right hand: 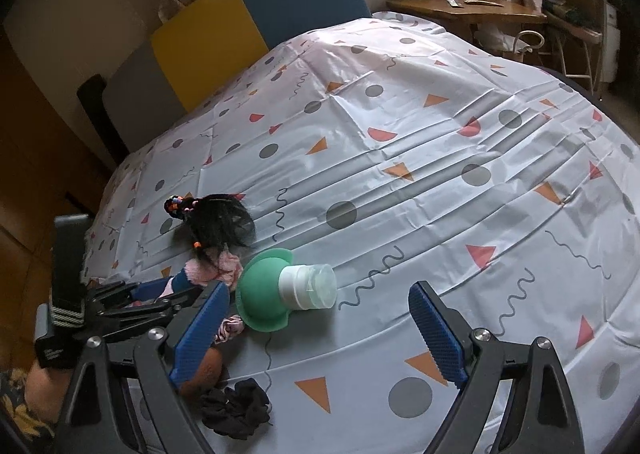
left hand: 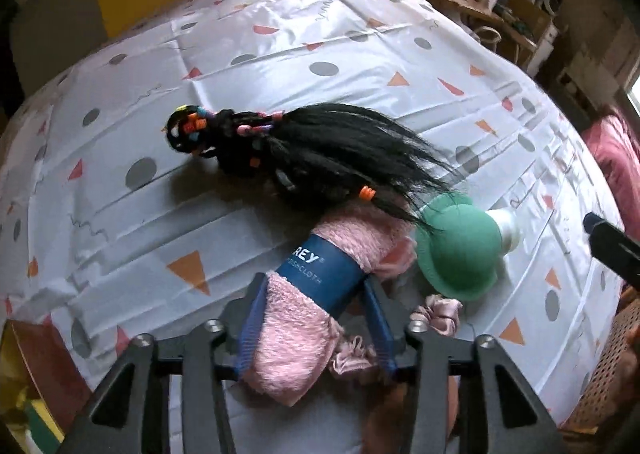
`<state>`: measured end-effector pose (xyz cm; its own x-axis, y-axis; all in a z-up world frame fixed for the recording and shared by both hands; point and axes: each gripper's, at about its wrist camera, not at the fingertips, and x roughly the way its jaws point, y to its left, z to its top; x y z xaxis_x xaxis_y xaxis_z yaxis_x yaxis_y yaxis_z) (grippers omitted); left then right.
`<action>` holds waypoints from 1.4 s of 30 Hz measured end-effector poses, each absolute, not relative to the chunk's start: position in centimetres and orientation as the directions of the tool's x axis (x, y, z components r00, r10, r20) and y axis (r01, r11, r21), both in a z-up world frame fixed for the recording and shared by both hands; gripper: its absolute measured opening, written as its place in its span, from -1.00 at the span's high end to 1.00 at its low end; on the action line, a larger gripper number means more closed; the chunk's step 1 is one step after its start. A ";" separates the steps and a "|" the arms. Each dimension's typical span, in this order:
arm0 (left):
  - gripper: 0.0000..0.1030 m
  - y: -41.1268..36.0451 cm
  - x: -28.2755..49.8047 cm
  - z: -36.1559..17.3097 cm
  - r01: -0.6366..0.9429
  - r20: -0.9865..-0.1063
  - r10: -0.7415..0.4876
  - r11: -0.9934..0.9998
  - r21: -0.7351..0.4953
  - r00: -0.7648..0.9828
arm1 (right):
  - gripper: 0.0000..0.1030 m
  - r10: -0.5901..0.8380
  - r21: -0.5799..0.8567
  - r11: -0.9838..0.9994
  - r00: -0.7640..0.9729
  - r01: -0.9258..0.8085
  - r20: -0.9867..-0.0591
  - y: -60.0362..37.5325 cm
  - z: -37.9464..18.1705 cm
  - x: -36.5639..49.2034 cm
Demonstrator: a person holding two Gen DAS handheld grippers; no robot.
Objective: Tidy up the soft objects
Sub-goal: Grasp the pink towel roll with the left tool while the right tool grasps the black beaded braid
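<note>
My left hand-held gripper (left hand: 312, 318) has its blue pads pressed on the rolled pink washcloth (left hand: 296, 338) with the blue paper band, low over the desk (left hand: 280, 54) in its patterned cover. Just beyond the washcloth lies the black hairpiece (left hand: 320, 150) with coloured beads, strands trailing onto the roll. Right of the washcloth, a green cap on a clear container (right hand: 308, 286) lies tipped over; I can't make out anything inside. A pink scrunchie (left hand: 438, 312) peeks out, half hidden. My right hand-held gripper (right hand: 320, 326) hangs wide open, empty, a black scrunchie (right hand: 236, 406) below it.
</note>
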<state>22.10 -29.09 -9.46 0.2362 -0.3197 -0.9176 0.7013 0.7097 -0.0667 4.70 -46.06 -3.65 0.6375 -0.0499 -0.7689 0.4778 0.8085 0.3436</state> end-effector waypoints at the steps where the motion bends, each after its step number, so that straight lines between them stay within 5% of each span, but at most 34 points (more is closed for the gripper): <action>1: 0.21 -28.9 21.8 -9.4 0.696 -0.919 -0.313 0.715 -0.061 0.241 | -0.78 -0.052 0.344 0.808 0.639 0.479 -0.768 -46.1 -3.6 4.7; 9: 0.21 -24.2 19.7 -8.8 0.528 -0.936 -0.248 0.845 -0.083 0.250 | -0.78 -0.045 0.349 0.808 0.640 0.475 -0.767 -46.0 -3.6 4.4; 18: -0.01 -25.7 19.4 -9.3 0.581 -0.939 -0.210 0.814 -0.013 0.273 | -0.78 -0.043 0.361 0.793 0.637 0.490 -0.770 -46.3 -3.6 4.1; 27: 0.26 -23.8 18.3 -10.7 0.508 -0.940 -0.210 0.860 -0.047 0.268 | -0.78 0.069 0.430 0.814 0.669 0.391 -0.740 -45.4 -3.2 5.4; 33: 0.23 -22.8 16.5 -11.0 0.448 -0.934 -0.216 0.892 -0.069 0.285 | -0.78 0.255 0.427 0.894 0.629 0.136 -0.735 -42.6 -1.8 13.7; 42: 0.08 -22.3 16.5 -11.0 0.415 -0.923 -0.259 0.901 -0.124 0.286 | -0.55 0.229 0.271 0.962 0.424 0.043 -0.876 -37.3 -6.6 27.8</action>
<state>16.46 -22.30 -10.99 0.2857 -0.2586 -0.9228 0.4147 0.9015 -0.1242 27.85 -37.32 -6.63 0.4237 0.2286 -0.8765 0.0427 0.9615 0.2714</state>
